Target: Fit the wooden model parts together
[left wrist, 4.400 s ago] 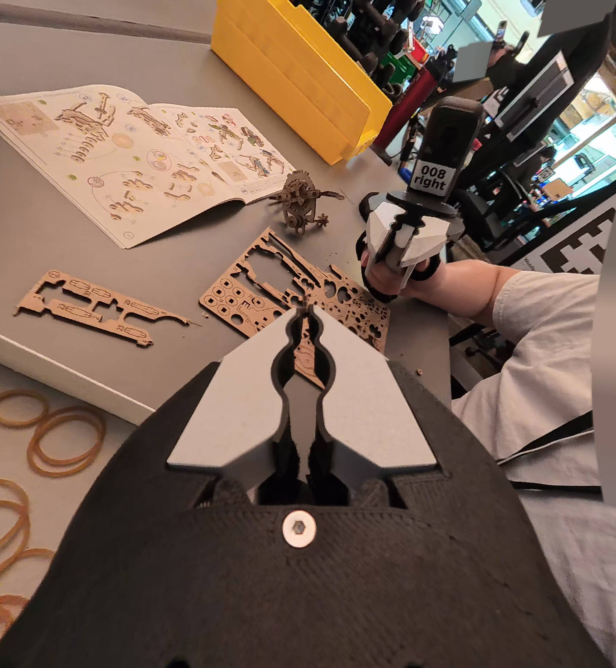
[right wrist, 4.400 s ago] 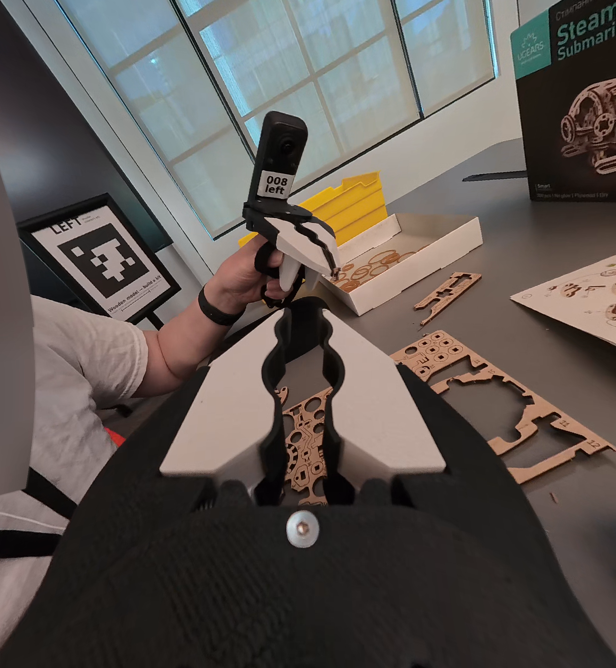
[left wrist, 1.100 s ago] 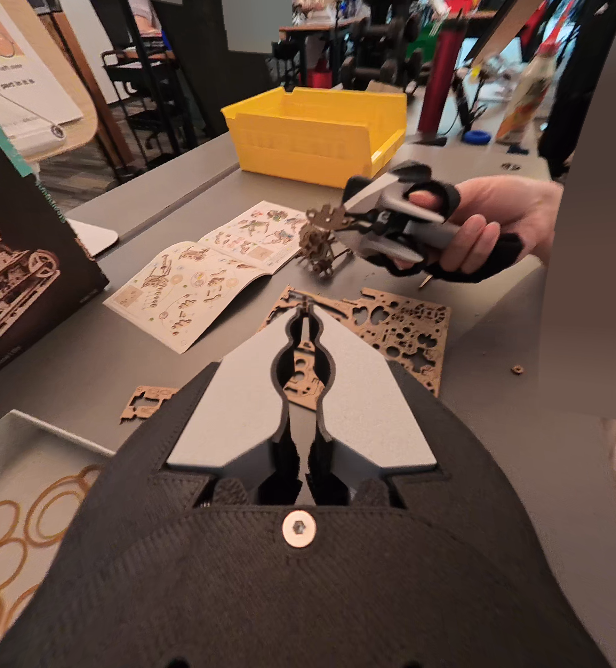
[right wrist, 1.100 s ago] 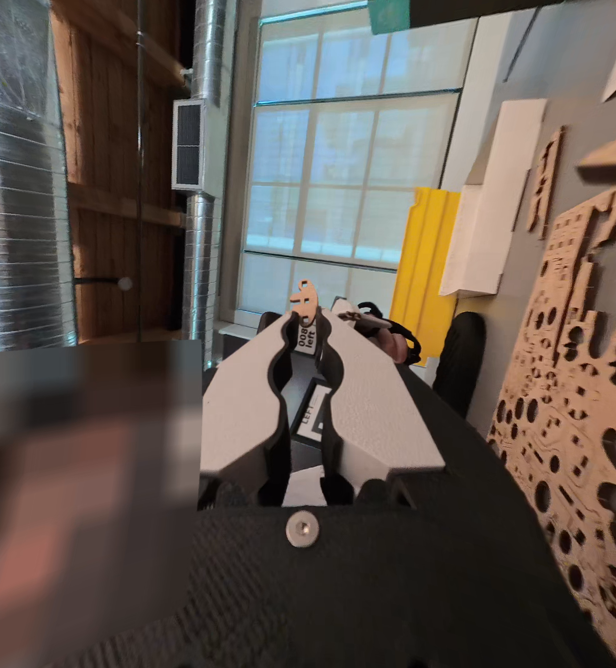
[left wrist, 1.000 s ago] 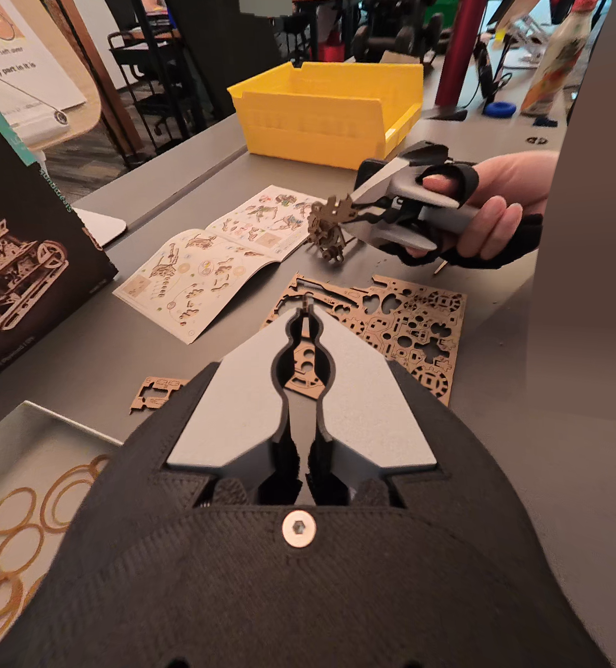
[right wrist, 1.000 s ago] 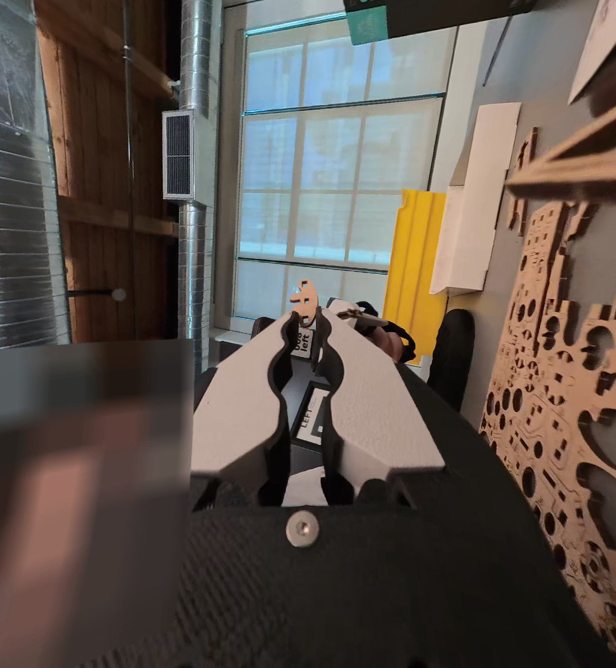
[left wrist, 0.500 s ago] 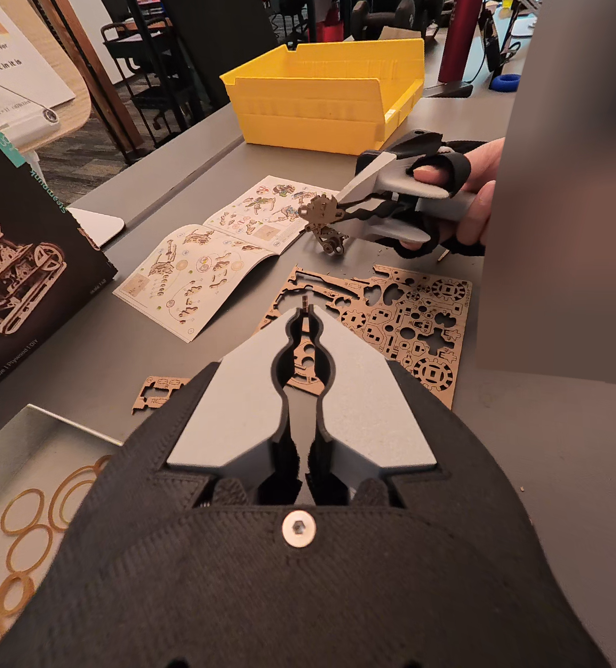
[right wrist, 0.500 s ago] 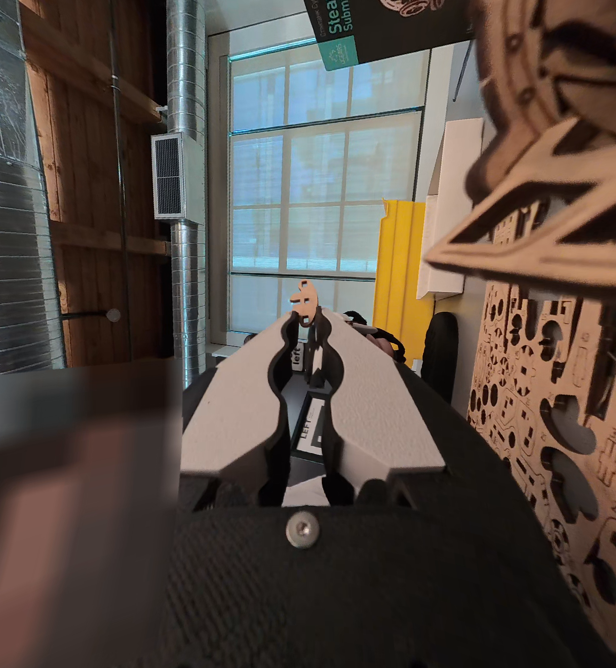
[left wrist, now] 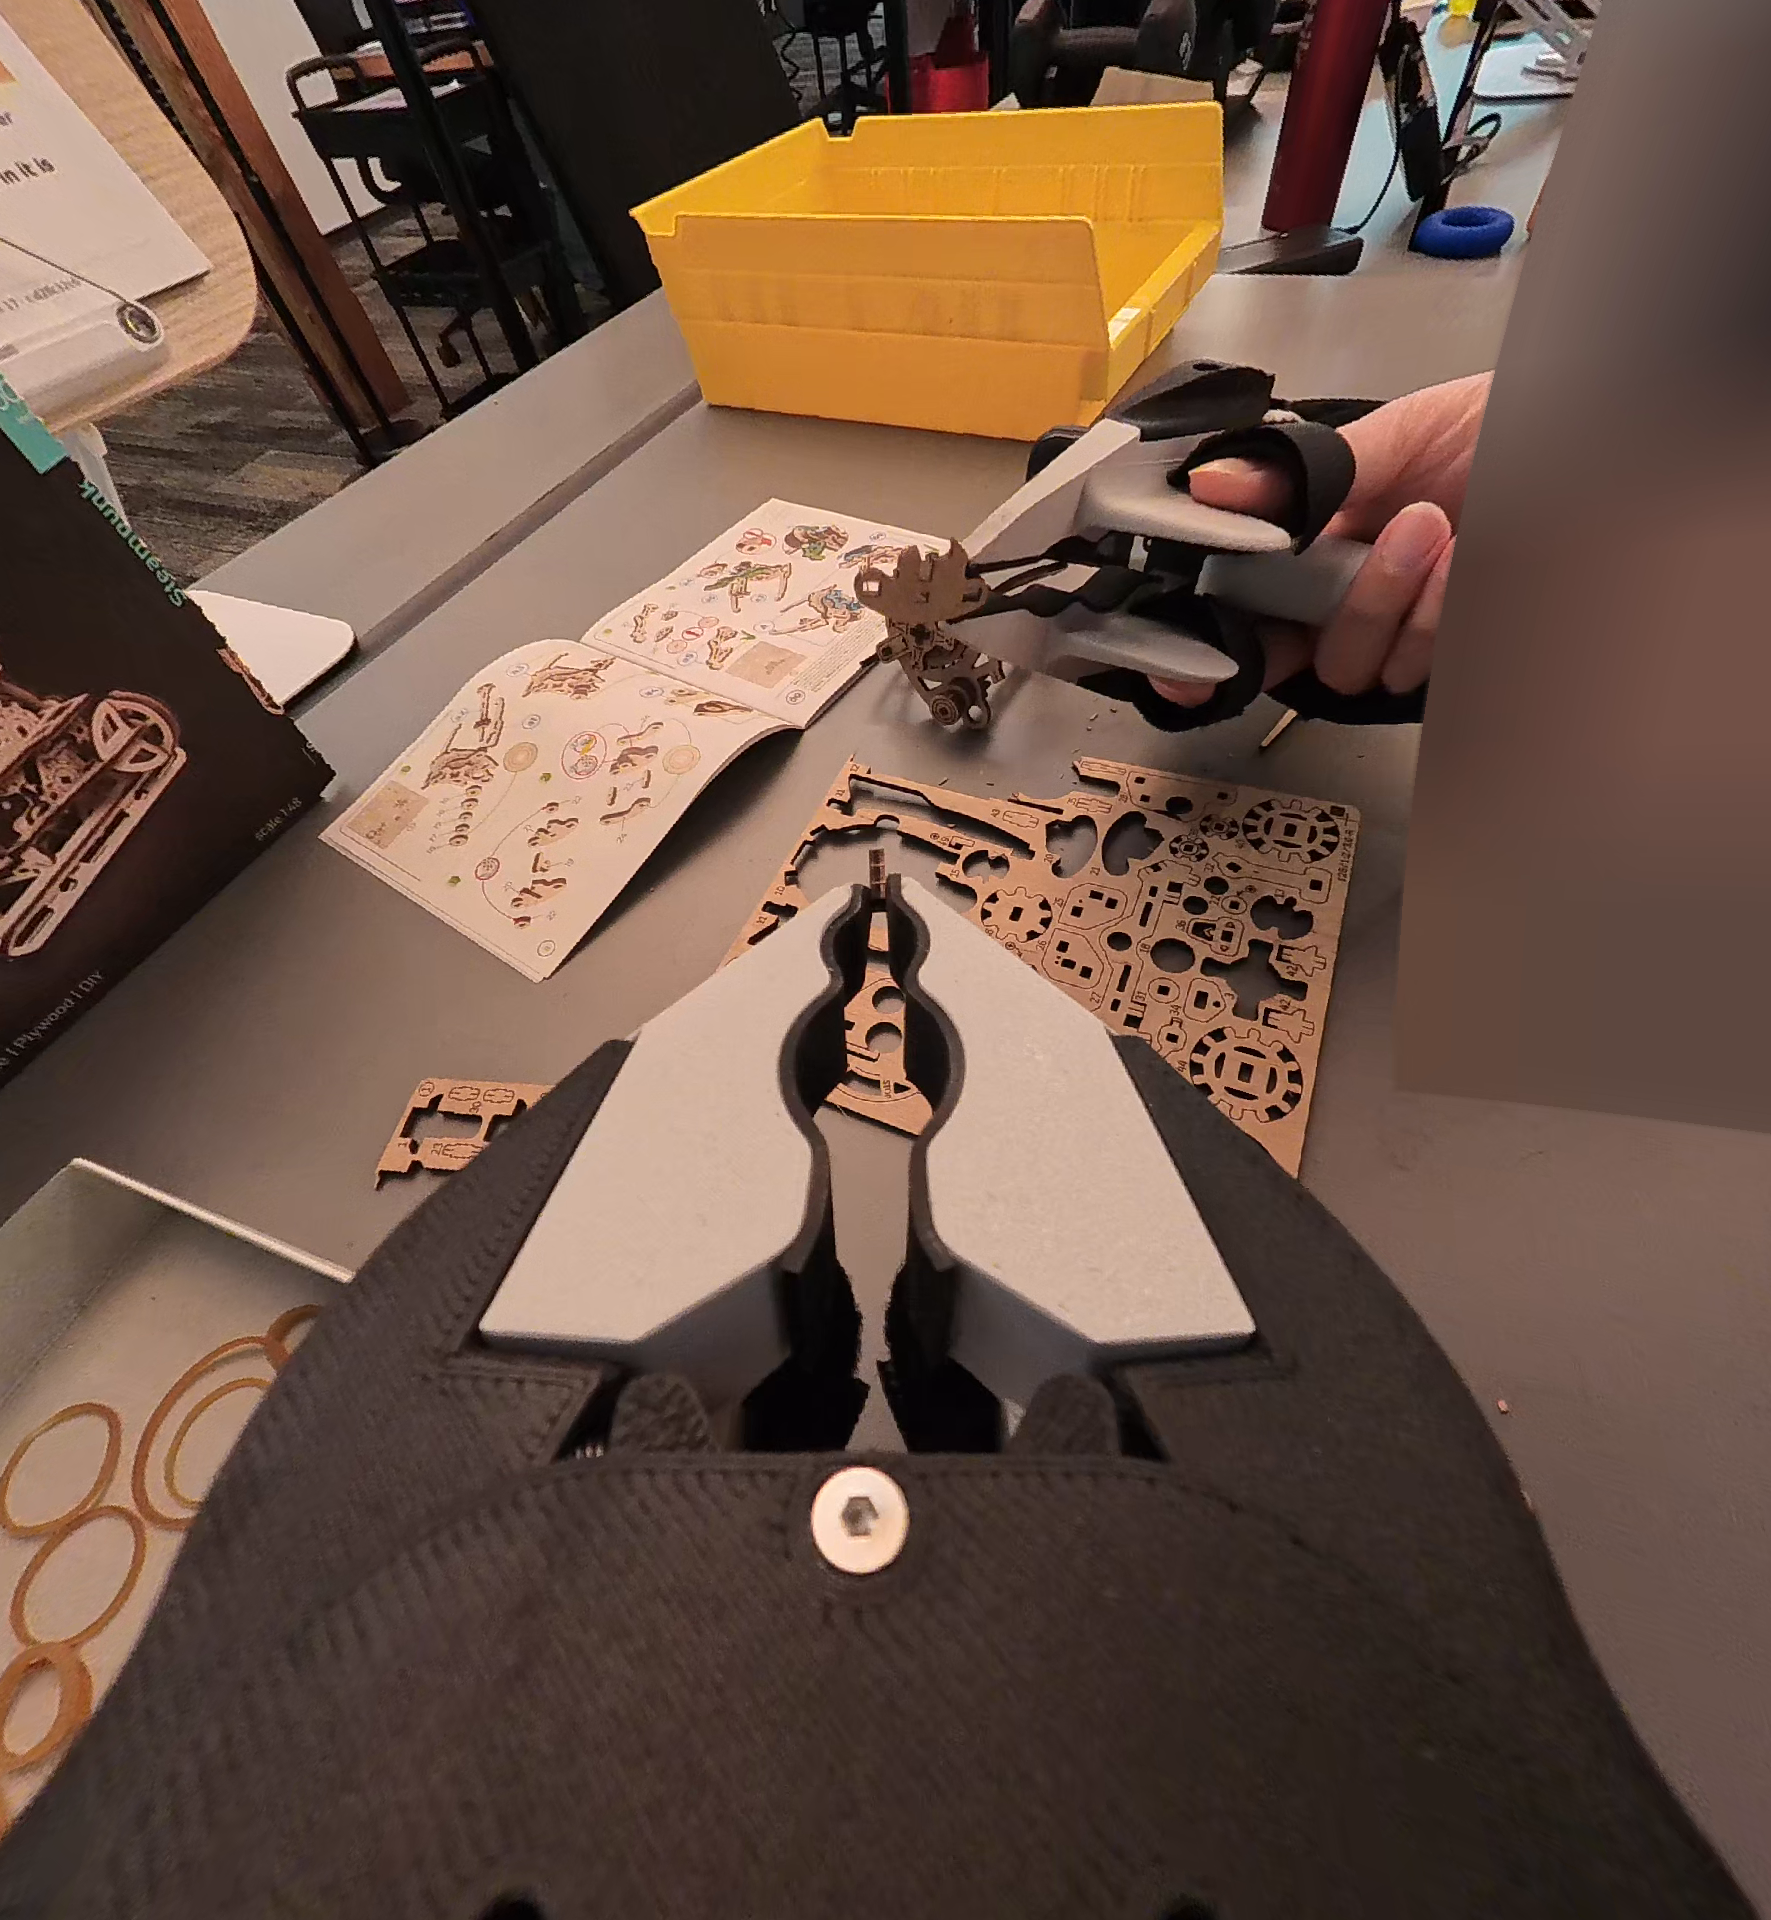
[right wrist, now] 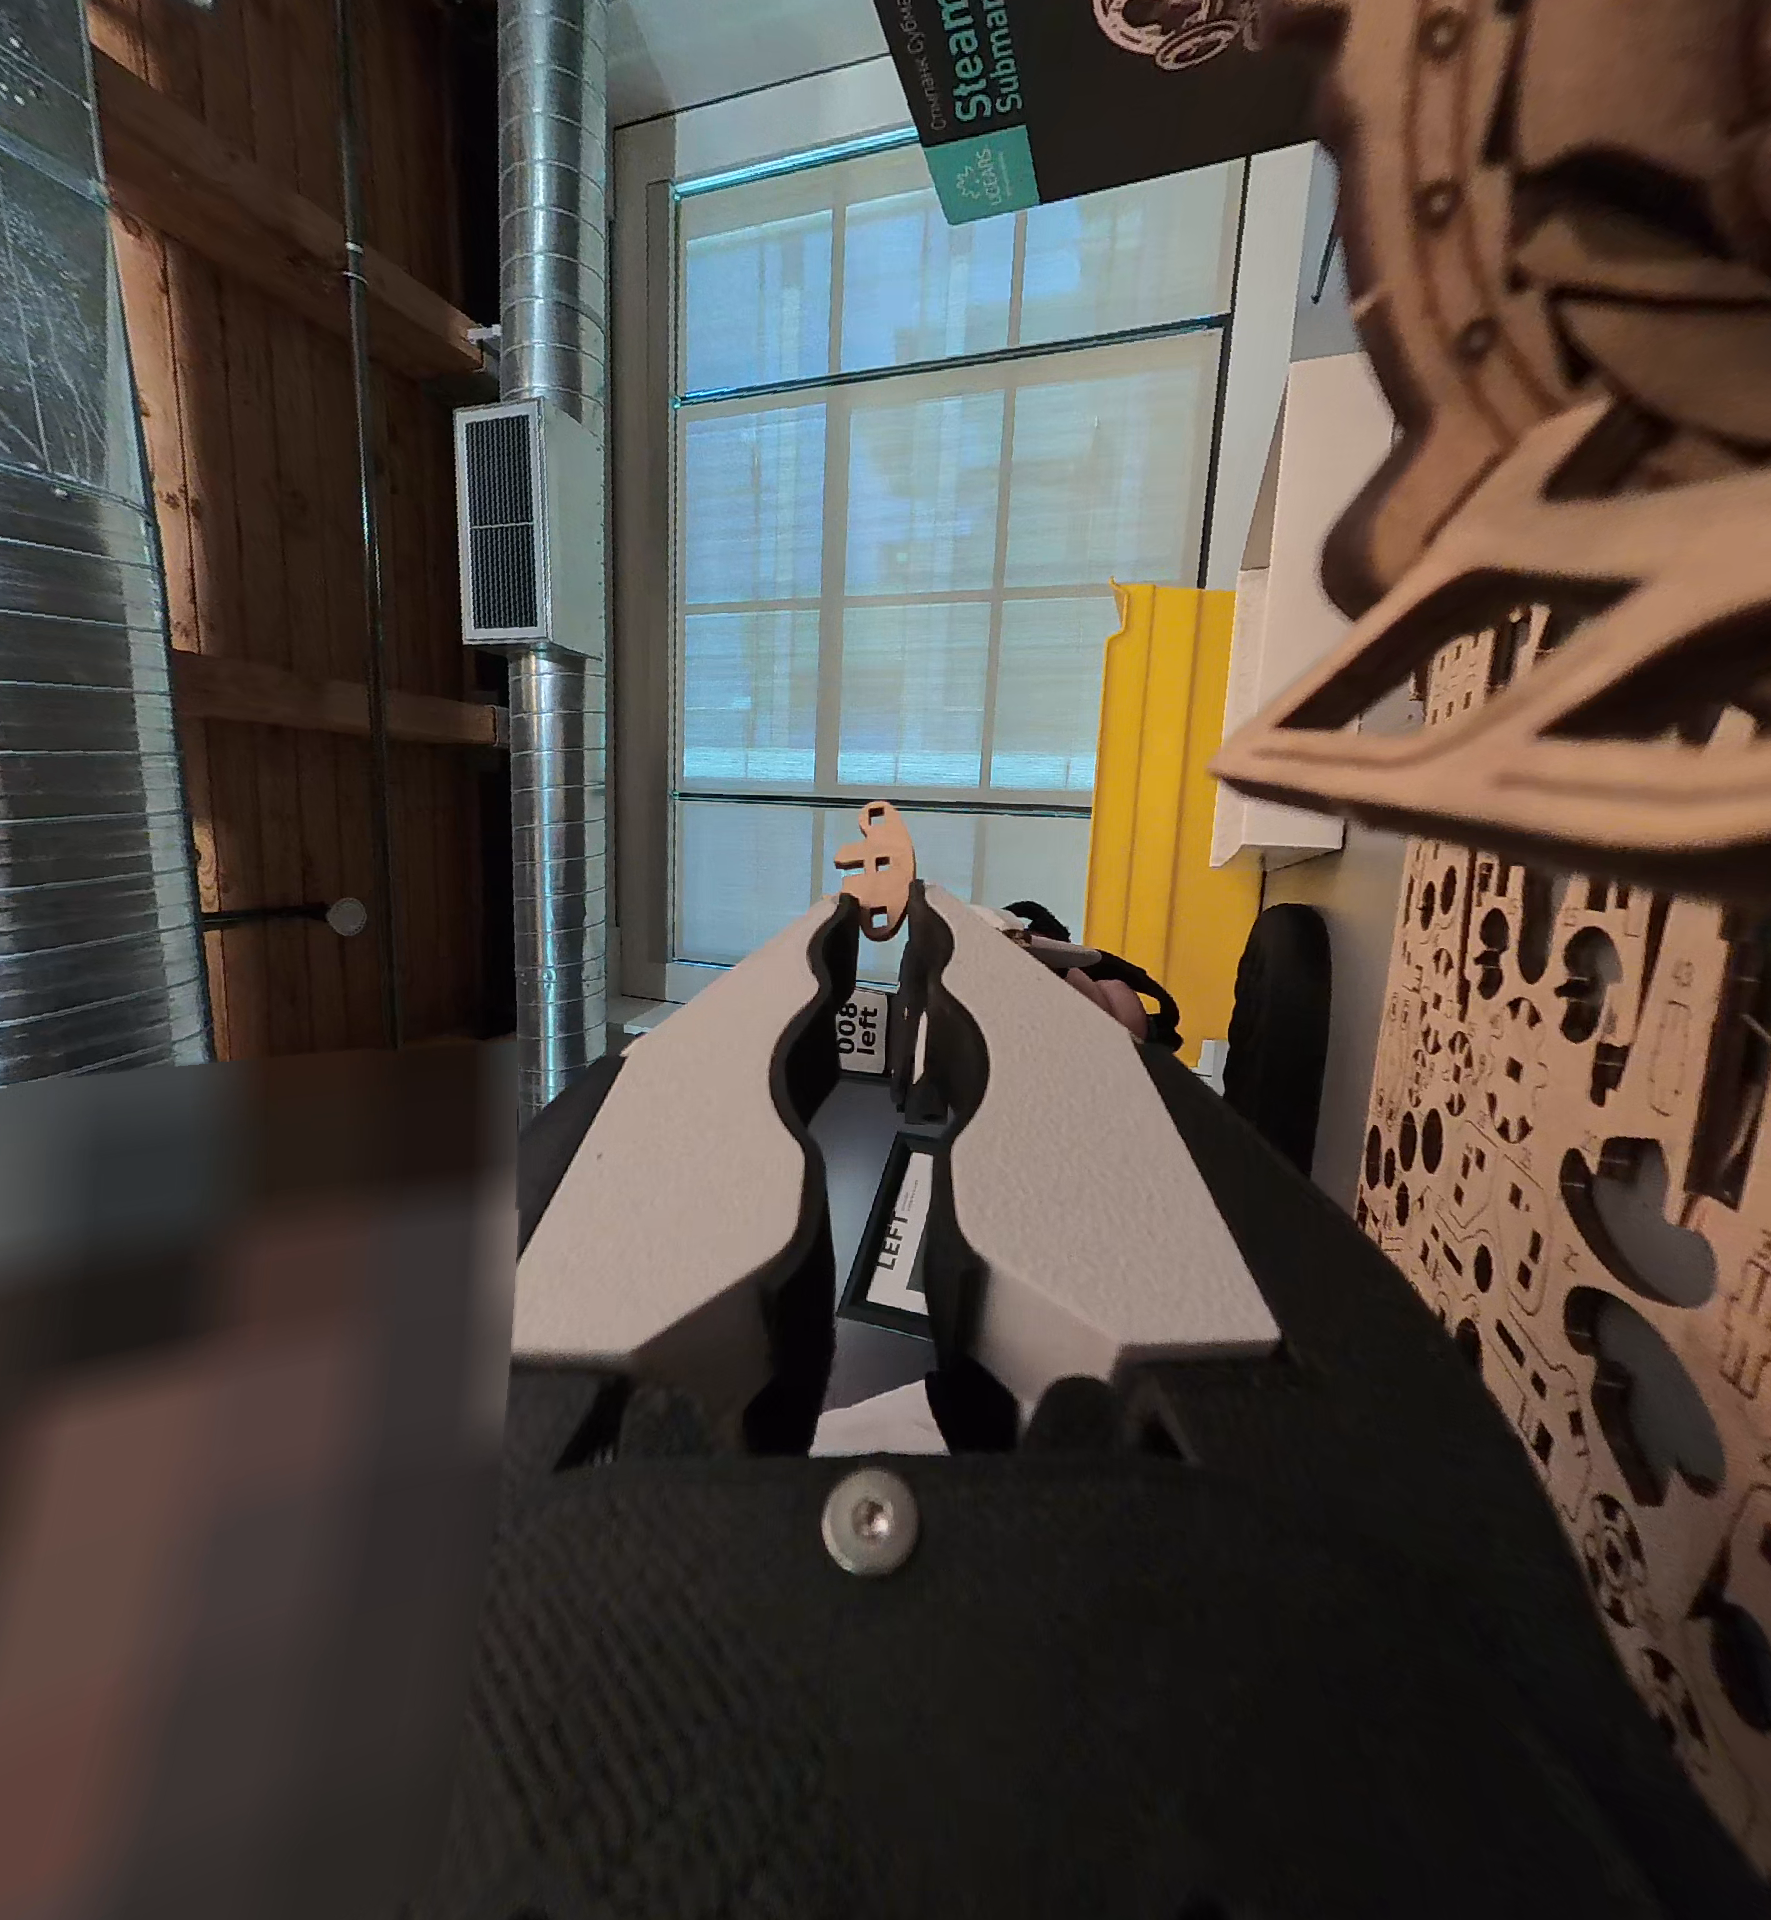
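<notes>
Right gripper [left wrist: 974, 603], now lower beside the wooden model [left wrist: 948, 681], clamping a small part [left wrist: 917, 590]; left gripper [left wrist: 876, 894] likewise.

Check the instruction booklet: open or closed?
Open. The instruction booklet lies spread on the grey table, printed pages facing up, with the centre fold raised between its two halves.

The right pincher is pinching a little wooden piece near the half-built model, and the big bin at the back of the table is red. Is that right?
Not quite: the bin is yellow, not red, as the left wrist view shows. The rest holds: the right gripper pinches a small wooden piece right by the half-built wooden model, and the bin stands at the far end of the table.
</notes>
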`<state>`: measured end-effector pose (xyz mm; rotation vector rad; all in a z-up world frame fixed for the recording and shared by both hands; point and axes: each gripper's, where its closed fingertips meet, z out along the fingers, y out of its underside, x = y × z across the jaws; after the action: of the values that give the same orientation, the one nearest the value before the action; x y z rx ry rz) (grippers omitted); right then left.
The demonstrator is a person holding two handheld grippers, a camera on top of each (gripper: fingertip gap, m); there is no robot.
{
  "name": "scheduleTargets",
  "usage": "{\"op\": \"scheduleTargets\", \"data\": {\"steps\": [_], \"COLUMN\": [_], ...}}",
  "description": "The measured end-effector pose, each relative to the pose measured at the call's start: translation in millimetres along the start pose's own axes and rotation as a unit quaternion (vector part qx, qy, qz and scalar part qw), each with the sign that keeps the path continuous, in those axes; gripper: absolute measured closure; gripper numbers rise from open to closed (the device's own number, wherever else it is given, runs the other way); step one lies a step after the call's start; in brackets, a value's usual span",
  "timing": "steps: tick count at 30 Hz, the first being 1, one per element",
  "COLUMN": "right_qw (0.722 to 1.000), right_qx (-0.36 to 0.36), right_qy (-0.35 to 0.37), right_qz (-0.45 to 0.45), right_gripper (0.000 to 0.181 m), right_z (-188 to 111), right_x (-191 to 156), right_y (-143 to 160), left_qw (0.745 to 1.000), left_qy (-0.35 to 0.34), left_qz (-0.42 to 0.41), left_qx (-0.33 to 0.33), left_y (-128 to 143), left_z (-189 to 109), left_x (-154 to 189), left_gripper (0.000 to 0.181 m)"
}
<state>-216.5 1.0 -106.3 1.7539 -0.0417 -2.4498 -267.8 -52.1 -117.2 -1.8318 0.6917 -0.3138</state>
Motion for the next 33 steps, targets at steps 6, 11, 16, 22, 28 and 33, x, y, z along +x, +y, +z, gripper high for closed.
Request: {"op": "scheduleTargets", "data": {"steps": [6,11,16,22,28,33], "right_qw": [1.000,1.000,1.000,1.000,1.000,0.998], "right_qx": [0.000,0.000,-0.001,0.000,0.000,-0.022], "right_qy": [0.003,0.003,0.005,0.001,-0.002,0.010], "right_qz": [-0.004,-0.005,-0.006,-0.002,0.000,-0.054], "right_gripper": [0.175,0.174,0.174,0.175,0.175,0.175], "right_z": [0.2,0.3,0.3,0.0,-0.2,8.3], "right_x": [1.0,1.3,2.0,0.1,-1.1,-6.7], "right_y": [0.1,0.0,-0.2,-0.6,-0.5,14.9], "left_qw": [1.000,1.000,1.000,1.000,1.000,0.998], "left_qy": [0.000,-0.002,0.000,0.003,0.002,0.002], "left_qz": [0.000,0.001,-0.005,-0.014,-0.012,-0.002], "left_qx": [0.000,0.004,0.007,0.012,0.013,0.055], "left_y": [0.0,-1.4,-1.8,-3.1,-3.0,-17.1], "left_z": [0.4,-0.2,-0.3,-1.4,-1.0,-8.4], "left_x": [0.3,0.0,-0.6,-1.9,-1.4,1.7], "left_gripper": [0.180,0.180,0.180,0.180,0.180,0.180]}}
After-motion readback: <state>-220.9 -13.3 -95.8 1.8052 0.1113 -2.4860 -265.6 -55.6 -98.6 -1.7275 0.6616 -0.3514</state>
